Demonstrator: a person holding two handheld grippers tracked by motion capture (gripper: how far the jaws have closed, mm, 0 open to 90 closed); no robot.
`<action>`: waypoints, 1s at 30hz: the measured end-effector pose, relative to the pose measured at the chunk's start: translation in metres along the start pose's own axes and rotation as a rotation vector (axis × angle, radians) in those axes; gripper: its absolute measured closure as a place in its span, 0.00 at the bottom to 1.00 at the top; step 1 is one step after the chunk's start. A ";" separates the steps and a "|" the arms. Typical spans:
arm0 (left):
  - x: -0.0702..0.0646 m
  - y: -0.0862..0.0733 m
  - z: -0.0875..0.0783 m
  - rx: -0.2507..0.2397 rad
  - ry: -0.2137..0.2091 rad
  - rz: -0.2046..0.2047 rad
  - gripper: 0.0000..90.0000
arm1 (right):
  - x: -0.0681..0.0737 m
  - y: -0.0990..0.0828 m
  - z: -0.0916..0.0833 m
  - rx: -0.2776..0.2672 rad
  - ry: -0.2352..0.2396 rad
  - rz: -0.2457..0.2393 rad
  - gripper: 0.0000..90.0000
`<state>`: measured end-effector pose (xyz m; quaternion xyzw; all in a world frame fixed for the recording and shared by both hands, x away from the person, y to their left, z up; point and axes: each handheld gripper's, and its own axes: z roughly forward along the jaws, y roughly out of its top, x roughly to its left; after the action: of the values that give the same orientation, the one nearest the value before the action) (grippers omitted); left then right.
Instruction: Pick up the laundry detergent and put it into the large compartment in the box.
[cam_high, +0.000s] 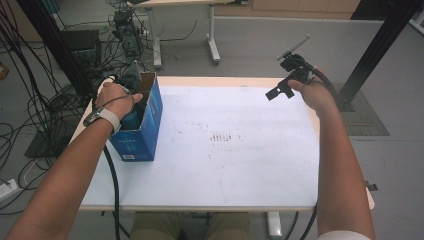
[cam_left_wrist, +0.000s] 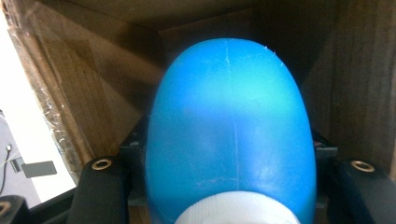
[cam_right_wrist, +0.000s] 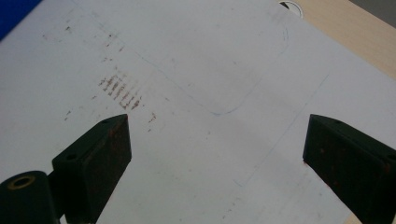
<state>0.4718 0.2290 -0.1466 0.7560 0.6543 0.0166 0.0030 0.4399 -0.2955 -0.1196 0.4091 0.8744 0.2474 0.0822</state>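
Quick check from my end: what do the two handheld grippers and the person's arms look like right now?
Both grippers are black. The right gripper has two blocky black jaws with rust-brown scuffs on their inner faces and a brass-coloured rivet. The left gripper shows matching brass rivets. Black cables trail from each. The left wrist wears a white-strapped watch; both forearms are bare.

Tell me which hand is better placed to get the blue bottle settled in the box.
Left. Its tongs are shut on the blue bottle, already inside the blue cardboard box. The right tongs hang open over the white table sheet, far across from the box, holding nothing.
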 end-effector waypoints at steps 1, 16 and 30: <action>0.000 0.000 0.000 -0.001 -0.001 0.000 0.42 | 0.000 0.000 0.000 0.000 0.000 0.000 0.09; 0.001 -0.001 0.000 -0.004 -0.003 0.001 0.42 | 0.000 0.000 0.000 0.001 0.001 0.005 0.09; 0.001 -0.002 0.000 -0.010 -0.003 0.002 0.42 | 0.000 0.000 0.001 0.001 0.001 0.003 0.09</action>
<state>0.4702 0.2298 -0.1467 0.7566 0.6536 0.0186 0.0077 0.4402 -0.2948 -0.1199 0.4102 0.8740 0.2474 0.0814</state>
